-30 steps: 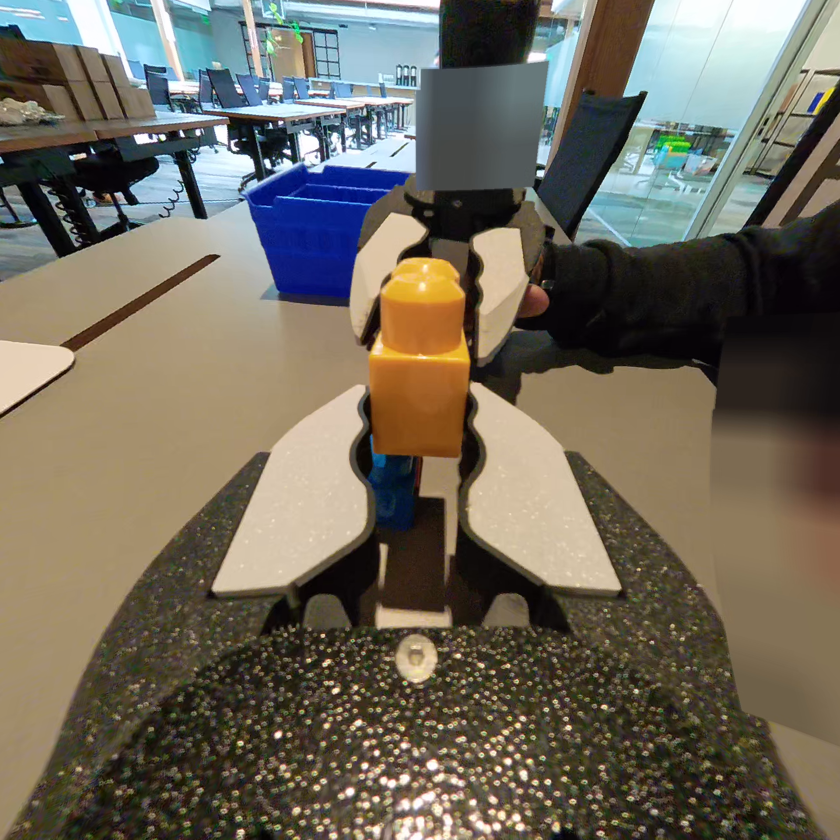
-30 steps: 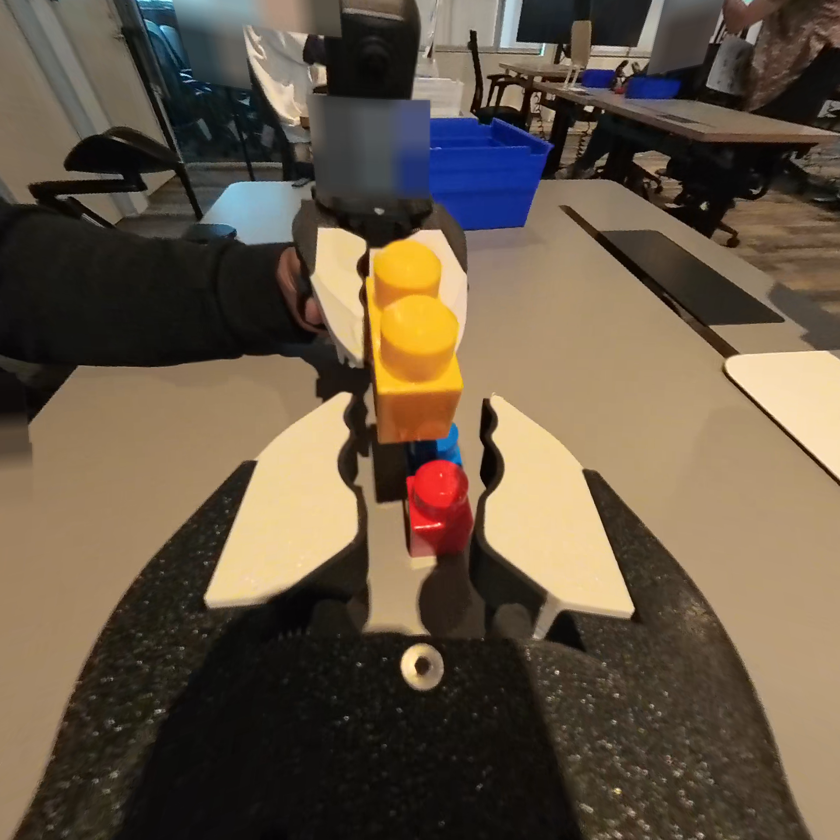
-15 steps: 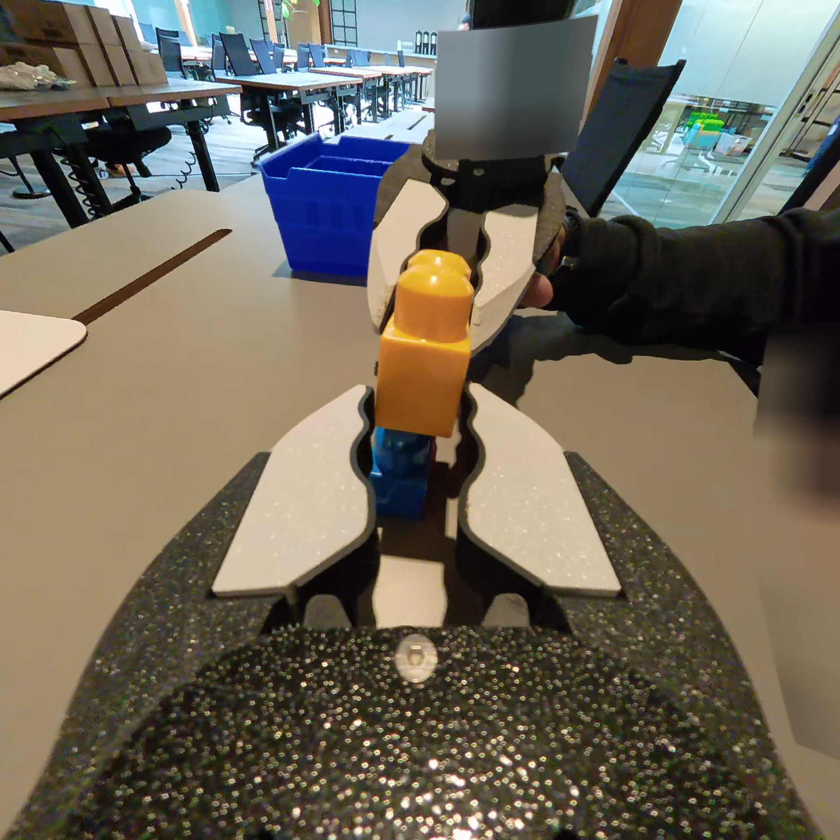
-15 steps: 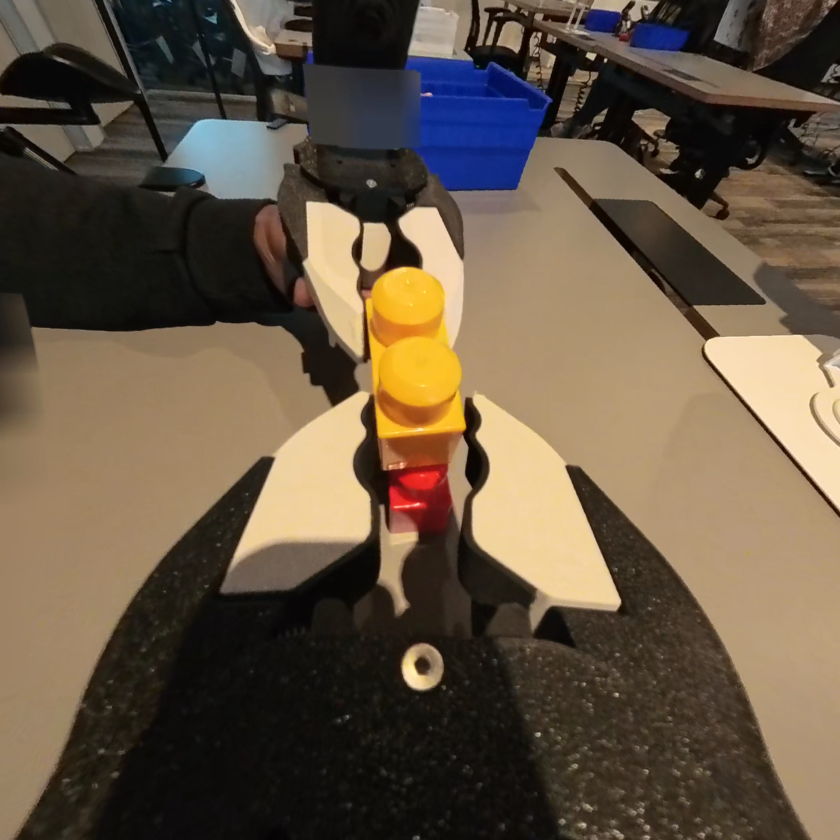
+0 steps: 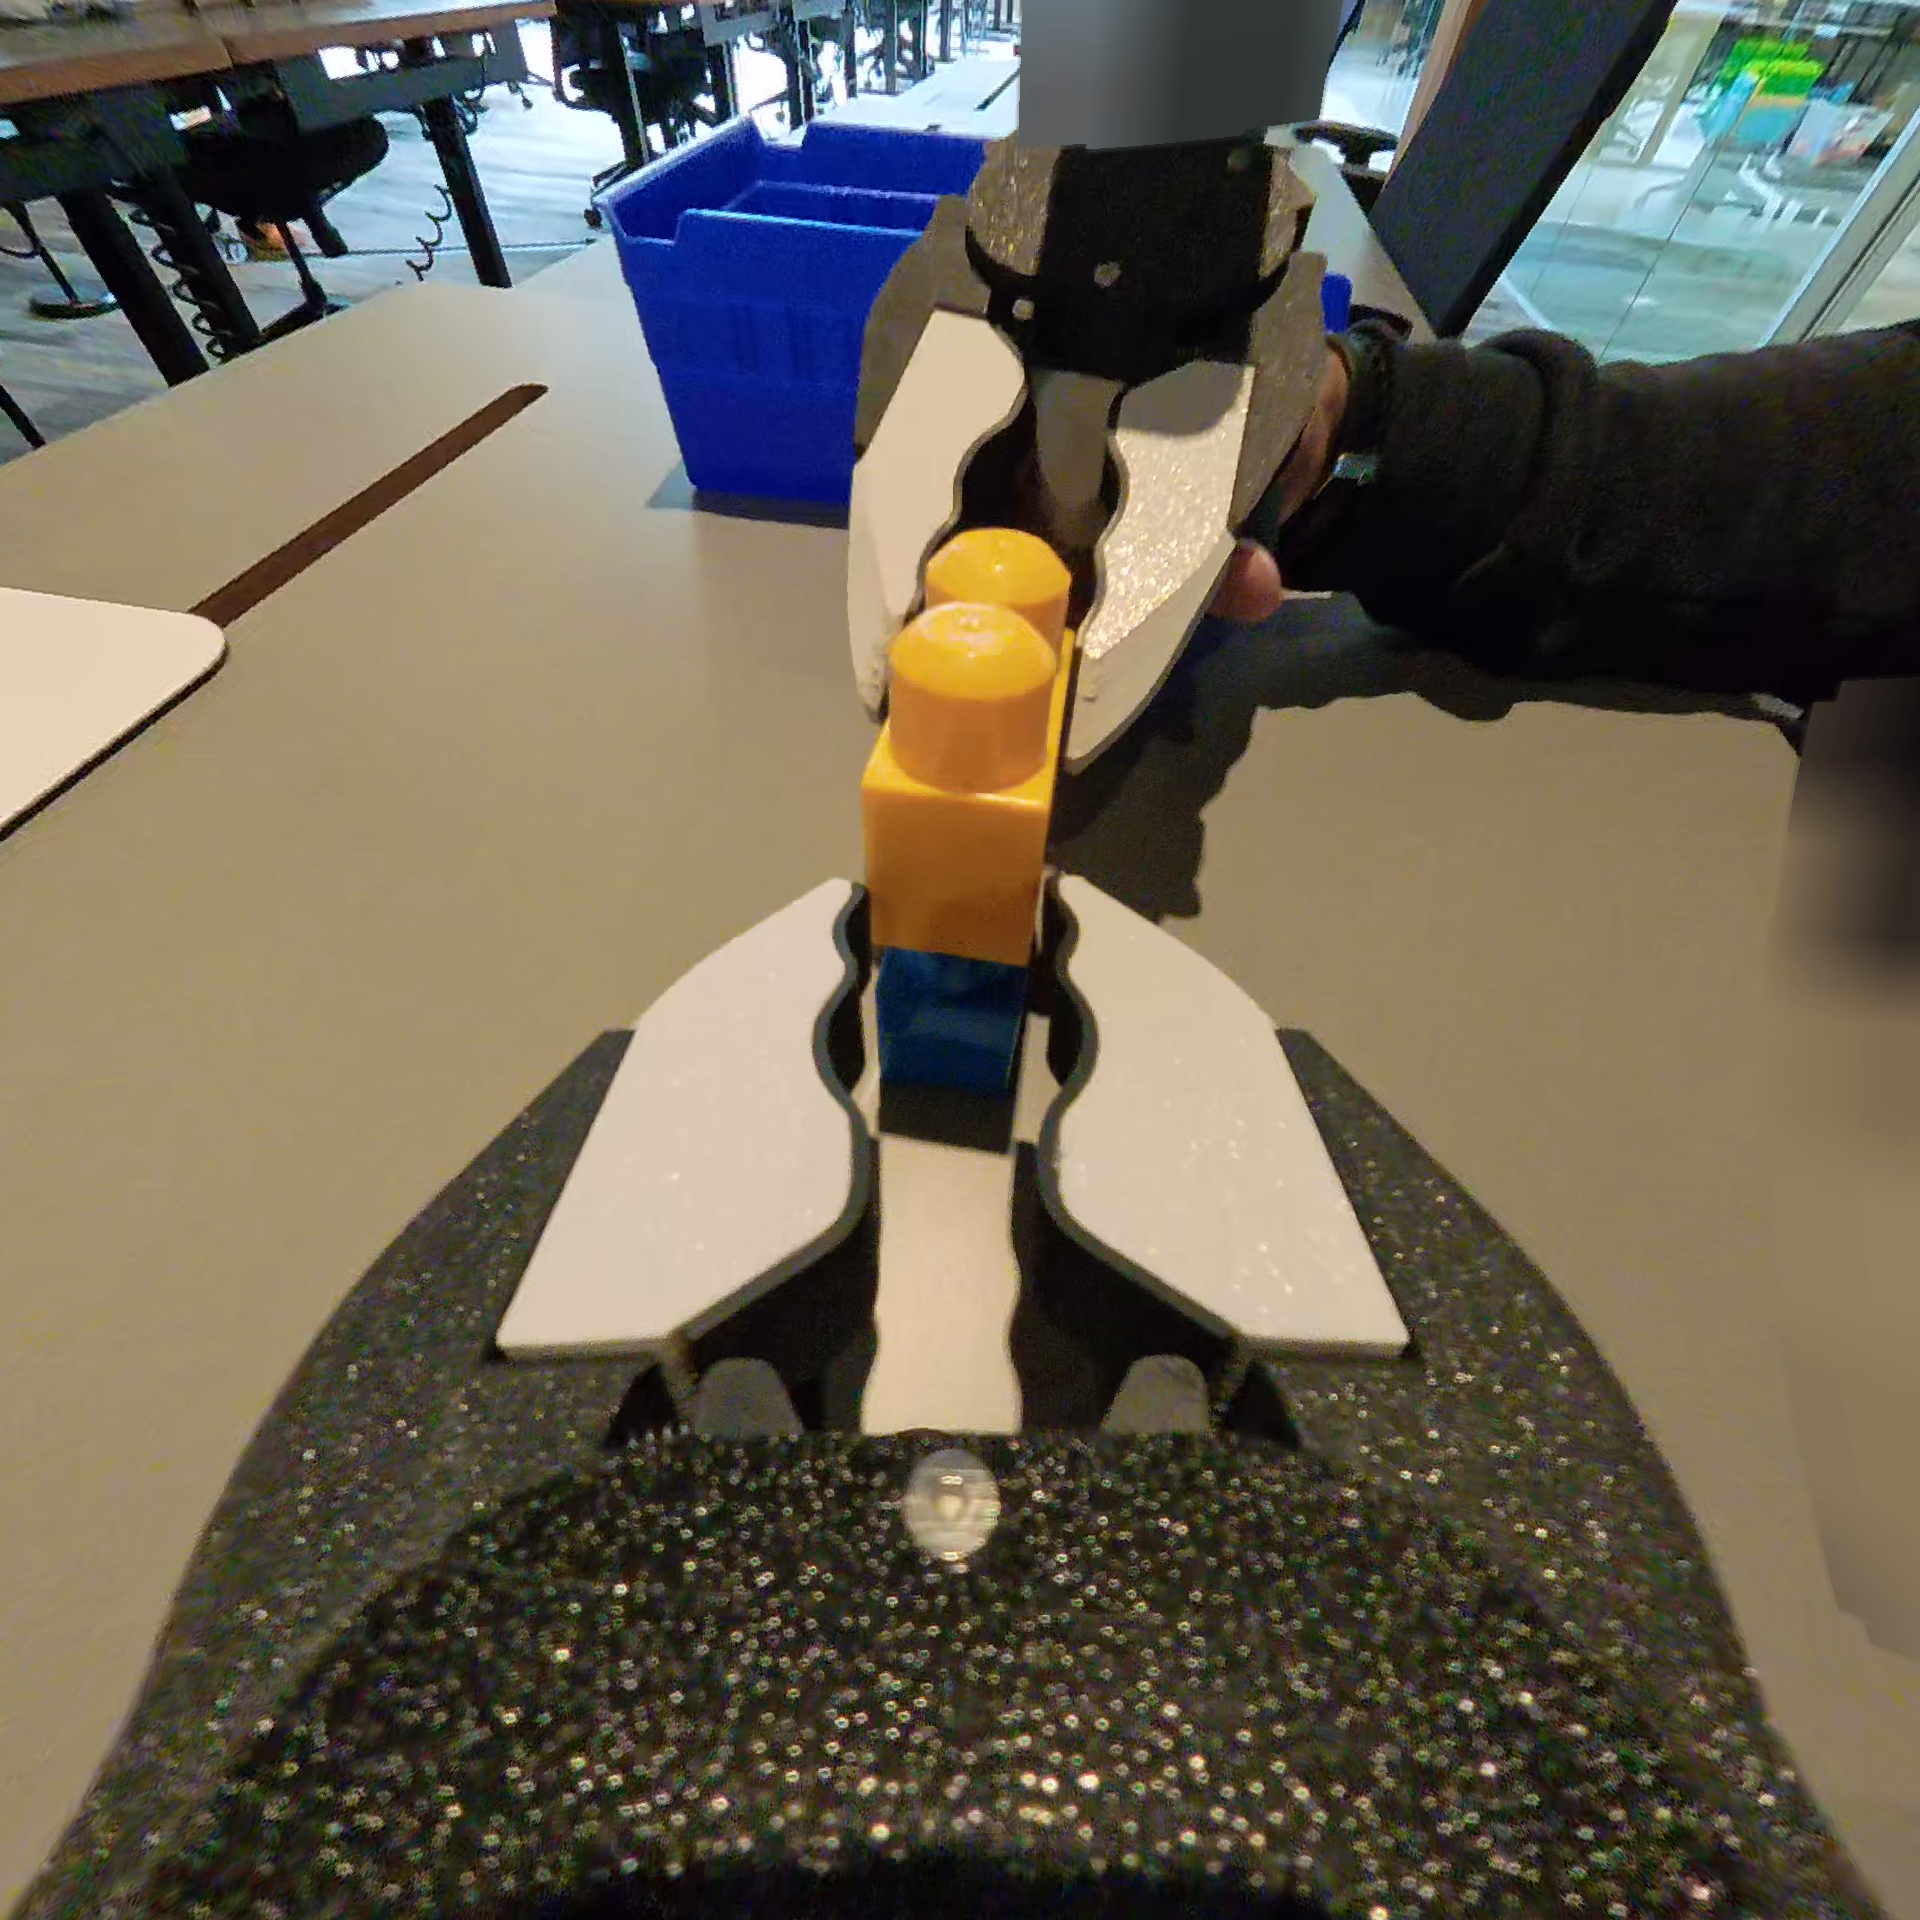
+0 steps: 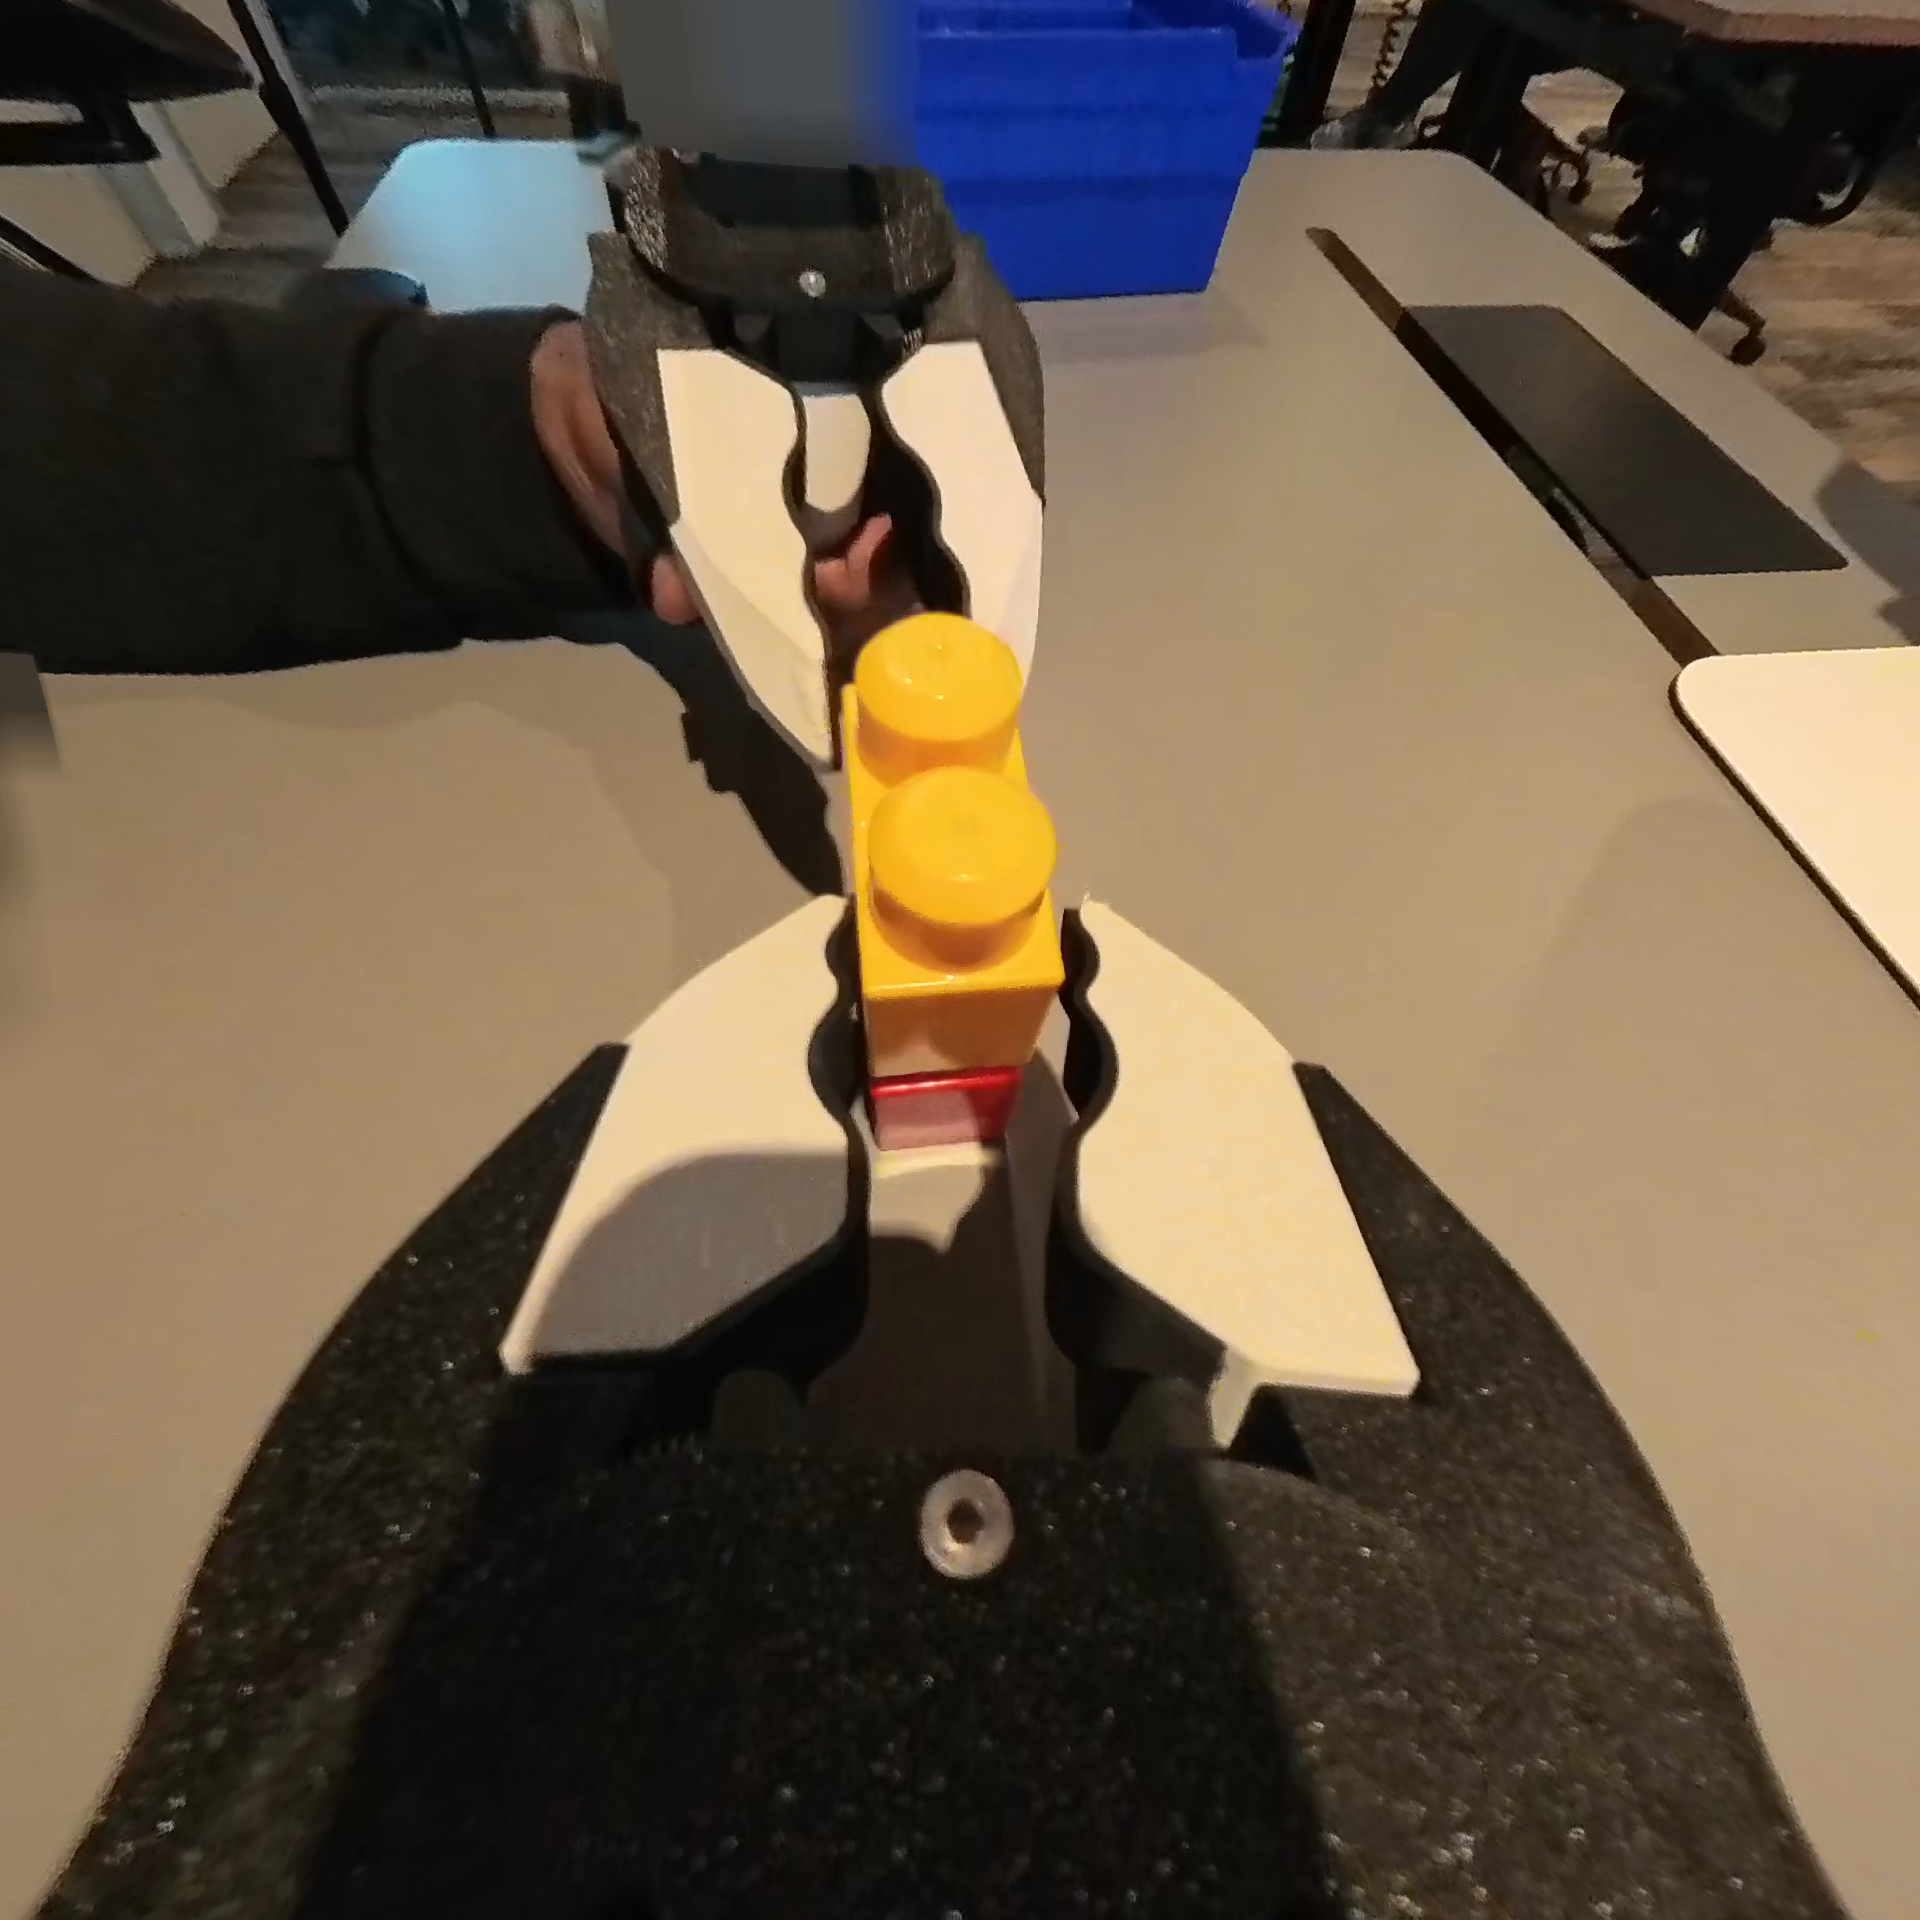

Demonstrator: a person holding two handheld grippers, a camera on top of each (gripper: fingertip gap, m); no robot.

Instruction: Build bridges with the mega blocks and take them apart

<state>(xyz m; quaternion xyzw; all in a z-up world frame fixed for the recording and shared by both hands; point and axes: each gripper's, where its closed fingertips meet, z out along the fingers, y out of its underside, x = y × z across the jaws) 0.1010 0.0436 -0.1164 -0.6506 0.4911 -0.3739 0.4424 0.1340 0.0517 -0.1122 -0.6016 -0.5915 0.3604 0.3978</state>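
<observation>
With both claws, left and right, clamped on the orange two-stud block, I seat it across blue and red pillars; pressing down evenly likely comes next.

Long block spans two single blocks, one under each end, all on table. Left gripper and right gripper face each other, one at each end. Bin behind, on table. Mat at table edge.
</observation>
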